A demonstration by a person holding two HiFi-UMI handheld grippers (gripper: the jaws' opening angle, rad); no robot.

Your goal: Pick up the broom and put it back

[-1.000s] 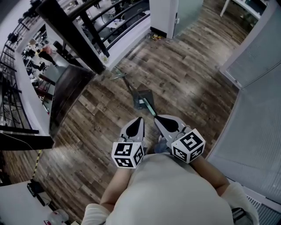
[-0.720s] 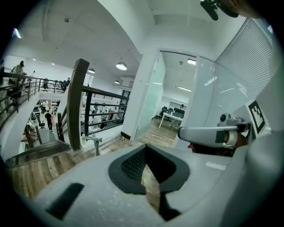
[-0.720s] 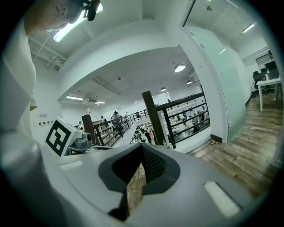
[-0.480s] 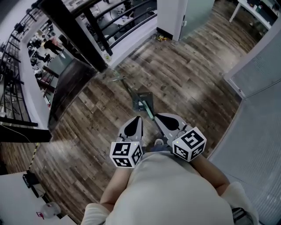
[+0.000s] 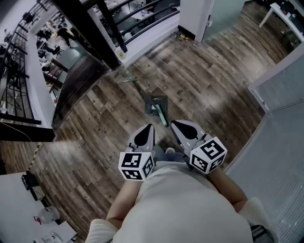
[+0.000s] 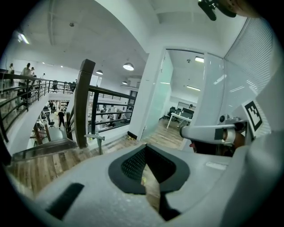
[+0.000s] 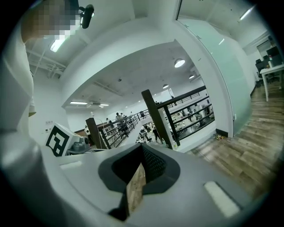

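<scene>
On the wooden floor in the head view lies a dark dustpan (image 5: 157, 103). A thin grey handle (image 5: 134, 85) runs from it toward the railing, and a green broom stick (image 5: 163, 116) points back at me. Just short of the stick, my left gripper (image 5: 151, 126) and right gripper (image 5: 173, 122) are held side by side, both shut and empty. The left gripper view shows its shut jaws (image 6: 145, 147), a grey T-shaped handle (image 6: 96, 139) upright beyond them and the right gripper (image 6: 208, 132) alongside. Nothing lies between the shut jaws (image 7: 142, 145) in the right gripper view.
A dark railing post (image 5: 90, 28) and black balustrade (image 5: 137, 19) stand ahead on the left, over a drop to a lower floor. A white pillar (image 5: 192, 12) stands ahead. A frosted glass wall (image 5: 280, 118) runs along the right. A white table (image 5: 19, 218) is at the lower left.
The railing, pillar and floor have slid to the right in the head view as the person moved. Both grippers stay shut, side by side, close to the broom stick.
</scene>
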